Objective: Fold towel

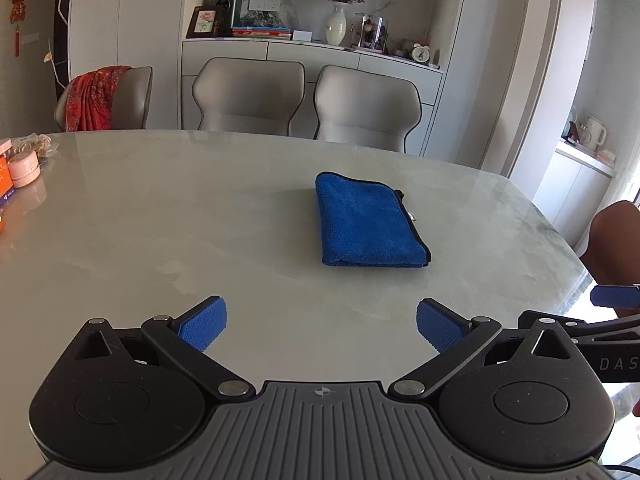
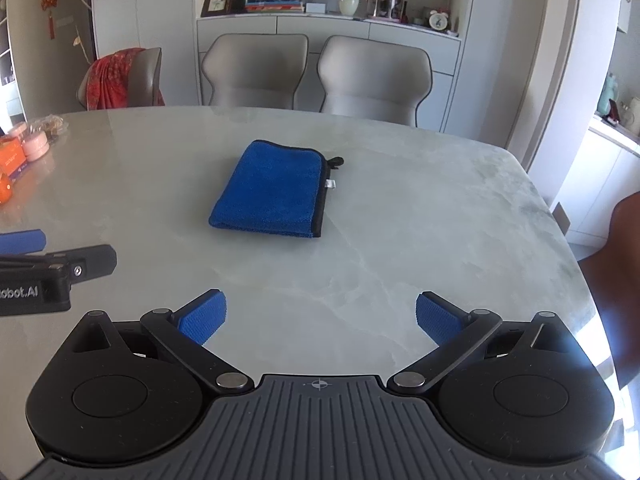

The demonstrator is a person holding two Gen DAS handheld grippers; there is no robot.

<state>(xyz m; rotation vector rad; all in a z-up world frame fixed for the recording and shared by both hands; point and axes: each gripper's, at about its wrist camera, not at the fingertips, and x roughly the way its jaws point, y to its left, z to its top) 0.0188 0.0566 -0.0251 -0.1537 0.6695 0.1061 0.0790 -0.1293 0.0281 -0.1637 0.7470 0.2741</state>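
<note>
I see the blue towel (image 1: 370, 222) already folded mid table (image 1: 160, 220), soft, limp, light; I'd pinch its black-trimmed right edge. Left gripper (image 1: 322, 326) & right gripper (image 2: 320, 322) both spread wide, empty, well short of it

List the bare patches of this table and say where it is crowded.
Bare marble lies between the towel and both open grippers, right of the towel to the table edge, and behind it toward the chairs. The far left corner is crowded with boxes.

Blue towel (image 1: 370, 222) with black edging lies on a pale grey-veined marble table (image 1: 160, 220).
</note>
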